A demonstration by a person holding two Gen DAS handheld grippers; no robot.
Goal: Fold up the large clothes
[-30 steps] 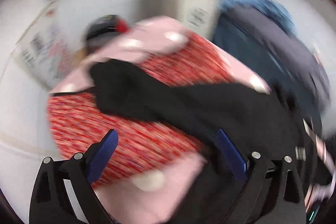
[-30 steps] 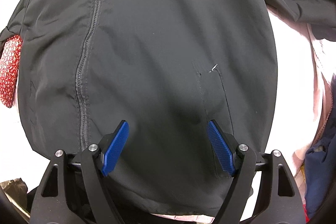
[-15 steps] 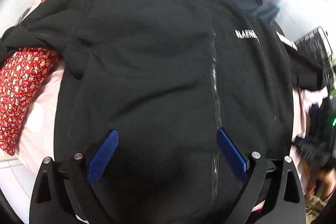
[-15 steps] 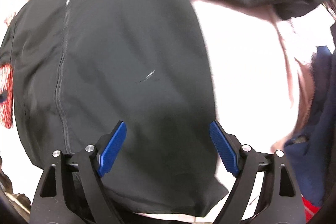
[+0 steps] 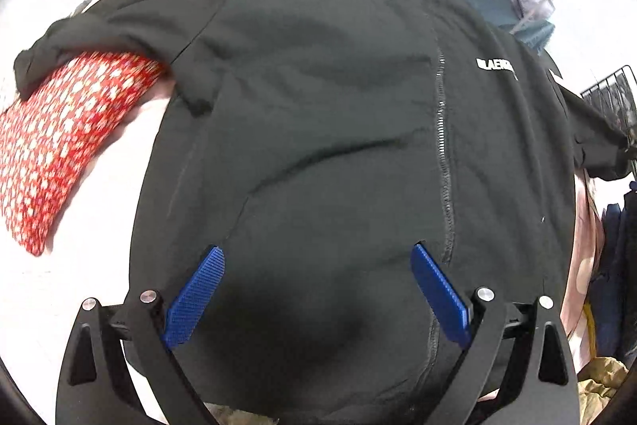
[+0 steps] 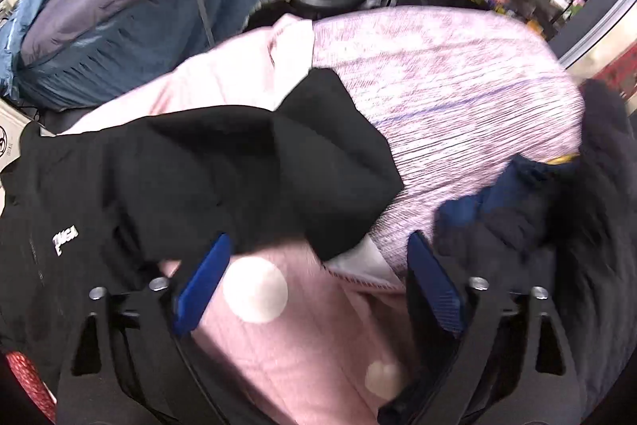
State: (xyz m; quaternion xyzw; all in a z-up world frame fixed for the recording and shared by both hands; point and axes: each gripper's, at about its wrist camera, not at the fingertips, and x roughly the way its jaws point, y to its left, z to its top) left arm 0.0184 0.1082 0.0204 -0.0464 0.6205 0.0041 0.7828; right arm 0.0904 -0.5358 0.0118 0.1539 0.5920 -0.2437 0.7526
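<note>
My right claw (image 6: 314,281), jaws spread and holding nothing, has swung off the jacket's front within the last second and now faces its outstretched sleeve (image 6: 318,162), lying just ahead of the fingertips across a pink spotted blanket (image 6: 294,357). I judge the sleeve fold comes next. My left claw (image 5: 318,289), also spread and empty, has settled over the black zip-up jacket (image 5: 338,130), which lies front up directly ahead, zipper closed, white lettering at the chest, body mostly flat with shallow creases. A red floral cloth (image 5: 59,134) lies beyond to its left.
</note>
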